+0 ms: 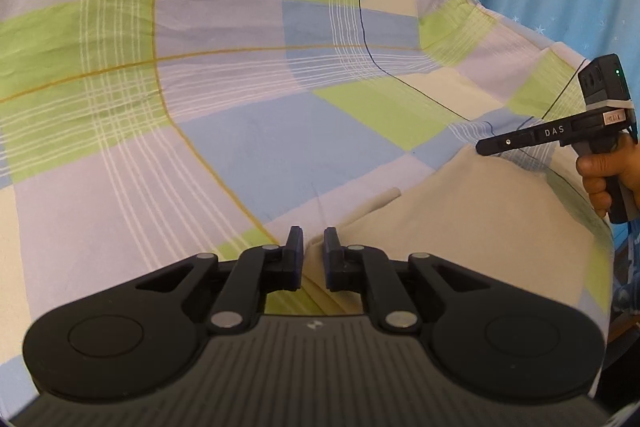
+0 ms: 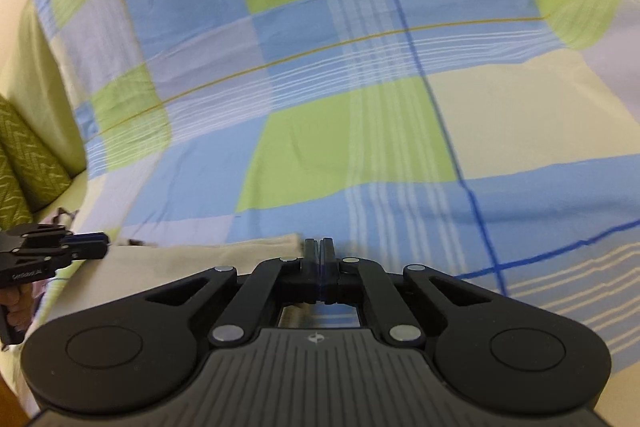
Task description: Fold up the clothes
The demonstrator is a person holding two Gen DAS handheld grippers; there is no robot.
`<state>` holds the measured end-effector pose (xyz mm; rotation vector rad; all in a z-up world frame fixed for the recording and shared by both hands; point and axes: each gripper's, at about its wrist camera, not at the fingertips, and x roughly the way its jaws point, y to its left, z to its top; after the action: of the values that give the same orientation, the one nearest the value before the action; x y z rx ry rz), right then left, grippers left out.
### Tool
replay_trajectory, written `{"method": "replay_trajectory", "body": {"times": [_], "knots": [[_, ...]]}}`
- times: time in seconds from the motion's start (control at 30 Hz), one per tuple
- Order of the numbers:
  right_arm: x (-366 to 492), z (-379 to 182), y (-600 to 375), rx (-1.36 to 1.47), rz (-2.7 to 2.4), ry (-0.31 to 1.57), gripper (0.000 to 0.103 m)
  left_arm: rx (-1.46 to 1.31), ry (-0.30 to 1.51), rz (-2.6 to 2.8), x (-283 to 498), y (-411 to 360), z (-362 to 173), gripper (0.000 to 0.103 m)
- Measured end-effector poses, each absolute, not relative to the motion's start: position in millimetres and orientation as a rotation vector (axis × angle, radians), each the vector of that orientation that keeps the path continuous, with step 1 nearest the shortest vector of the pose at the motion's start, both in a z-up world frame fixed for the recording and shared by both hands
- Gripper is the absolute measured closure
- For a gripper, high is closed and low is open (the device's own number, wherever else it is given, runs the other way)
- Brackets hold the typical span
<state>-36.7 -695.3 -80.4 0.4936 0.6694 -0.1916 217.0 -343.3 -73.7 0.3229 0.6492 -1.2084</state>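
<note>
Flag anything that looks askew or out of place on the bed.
Nothing is damaged or spilled. The beige cloth lies rumpled near the edge of the checked sheet, one corner curled up, not yet folded flat.

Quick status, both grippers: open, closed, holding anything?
Left gripper: open, jaws astride the beige garment edge, not clamped.
Right gripper: closed; whether it pinches the garment cannot be told.

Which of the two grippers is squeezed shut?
The right gripper: its fingers press together, while the left gripper shows a gap.
</note>
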Motion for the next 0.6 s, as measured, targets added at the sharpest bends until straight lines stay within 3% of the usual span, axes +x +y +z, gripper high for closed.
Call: {"method": "replay_trajectory", "body": {"times": [0.33,0.6], "knots": [[-98.1,-41.8,-603.6,0.233,-0.067,0.723,0.085,0.353,0.57,-1.216,181.4,-297.2,-37.6,0.095],[-93.4,-65.1,-540.6,0.18,0.028,0.76,0.079,0.519,0.574,-1.285,137.4,-297.4,-70.5,0.092]]}}
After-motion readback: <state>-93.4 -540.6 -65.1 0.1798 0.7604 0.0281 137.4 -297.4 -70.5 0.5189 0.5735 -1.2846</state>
